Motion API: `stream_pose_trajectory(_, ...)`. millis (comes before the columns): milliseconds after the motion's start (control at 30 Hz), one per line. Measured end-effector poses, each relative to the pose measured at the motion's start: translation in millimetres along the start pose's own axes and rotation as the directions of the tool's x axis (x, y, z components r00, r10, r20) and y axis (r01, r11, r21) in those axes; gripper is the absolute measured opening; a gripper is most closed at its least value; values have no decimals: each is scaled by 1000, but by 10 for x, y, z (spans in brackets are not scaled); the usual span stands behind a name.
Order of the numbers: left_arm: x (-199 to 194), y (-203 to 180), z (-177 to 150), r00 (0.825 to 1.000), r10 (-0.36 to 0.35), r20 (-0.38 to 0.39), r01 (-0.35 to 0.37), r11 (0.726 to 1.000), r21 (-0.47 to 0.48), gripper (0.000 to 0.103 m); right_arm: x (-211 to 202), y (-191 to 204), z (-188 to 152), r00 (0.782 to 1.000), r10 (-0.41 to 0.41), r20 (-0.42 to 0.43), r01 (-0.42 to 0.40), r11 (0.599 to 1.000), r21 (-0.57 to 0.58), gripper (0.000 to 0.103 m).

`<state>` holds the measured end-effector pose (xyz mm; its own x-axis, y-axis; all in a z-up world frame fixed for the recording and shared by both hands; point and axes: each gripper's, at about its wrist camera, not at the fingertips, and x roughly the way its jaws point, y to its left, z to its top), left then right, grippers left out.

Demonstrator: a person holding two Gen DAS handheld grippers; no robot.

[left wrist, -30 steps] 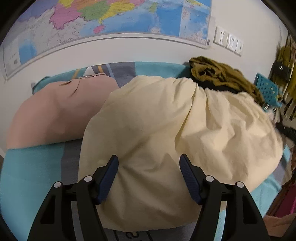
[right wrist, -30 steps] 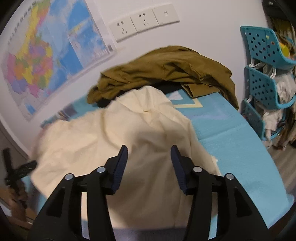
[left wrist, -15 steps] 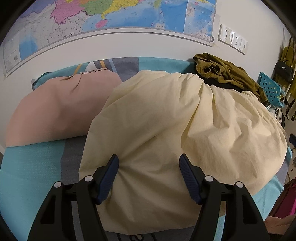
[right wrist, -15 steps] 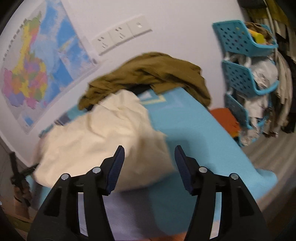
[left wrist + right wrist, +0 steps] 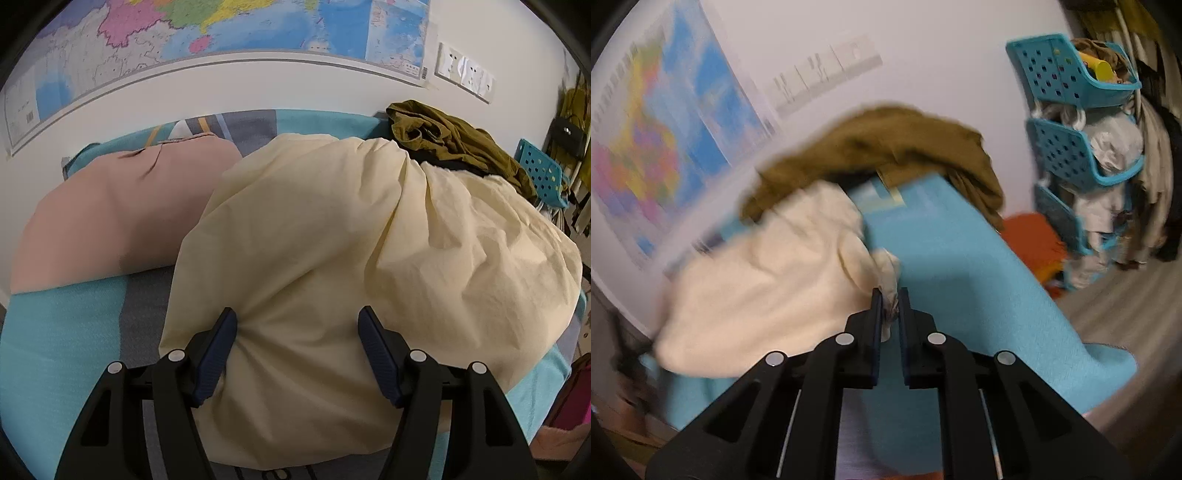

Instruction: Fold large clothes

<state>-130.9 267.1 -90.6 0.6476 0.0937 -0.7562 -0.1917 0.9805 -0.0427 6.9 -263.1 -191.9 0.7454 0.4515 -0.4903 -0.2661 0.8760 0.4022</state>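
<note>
1. One large cream garment lies spread and rumpled across the teal bed, its near hem bunched toward the left gripper and its far side edge gathered into a tail at the right gripper.
2. Two grips differ: the right gripper's jaws have just been closing and now pinch that twisted corner of cream cloth between them; the left gripper's jaws stand wide, straddling a puckered fold of the hem, and I cannot tell whether the pads press it or merely touch it.
3. To do this step well, I judge the right hand should keep the pinch deep enough that the corner cannot slip, then lift it high and carry it straight over toward the opposite edge, while the left side anchors the hem so the sheet of cloth does not drag.
4. Tension should stay even; the wrinkles fanning from the far gather suggest the cloth will skew if pulled at an angle.
5. A pink garment lies flat just beside the cream one, on its left, and a crumpled olive garment sits against the wall, touching the cream one's far edge; either could be caught by the fold.
6. The teal basket rack, stuffed with clothes, stands beyond the bed's end, well apart.
7. A map and wall sockets hang behind, clear of the work.
</note>
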Motion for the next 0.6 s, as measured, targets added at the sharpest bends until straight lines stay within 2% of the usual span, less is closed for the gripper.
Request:
stream_pose_trajectory(33,-3,-1,-7,1000,0,1,0,1000,0,66,11,-41,1,1000,5,-2,-5,1000,23,17)
stream_pose_trajectory(100,-17,8,-14,1000,-3,5,3,1000,-3,66,-97,-51,22,998,-23,57,21,999,39,32)
stream_pose_trajectory(167,-69,16,-18,1000,-10,13,10,1000,-14,66,-228,41,41,994,4,113,-5,1000,11,31)
stream_pose_trajectory(267,-146,30,-14,999,-19,30,19,1000,-17,66,-277,268,87,991,54,122,-47,997,-62,31)
stream_pose_trajectory(333,-176,40,-9,999,-31,33,32,999,-26,66,-237,484,85,991,88,100,-75,989,-124,31)
stream_pose_trajectory(400,-209,28,-10,998,-54,39,56,998,-29,66,-161,748,50,986,154,65,-140,973,-184,32)
stream_pose_trajectory(433,-228,0,-18,997,-60,44,61,998,-19,66,-104,941,2,984,174,42,-160,958,-238,32)
stream_pose_trajectory(500,-217,-54,-36,998,-48,44,48,999,-1,67,40,1317,-131,980,200,-16,-192,912,-363,43)
stream_pose_trajectory(600,-94,-79,-71,999,-38,12,38,999,8,70,345,1618,-291,972,197,-127,-233,869,-436,42)
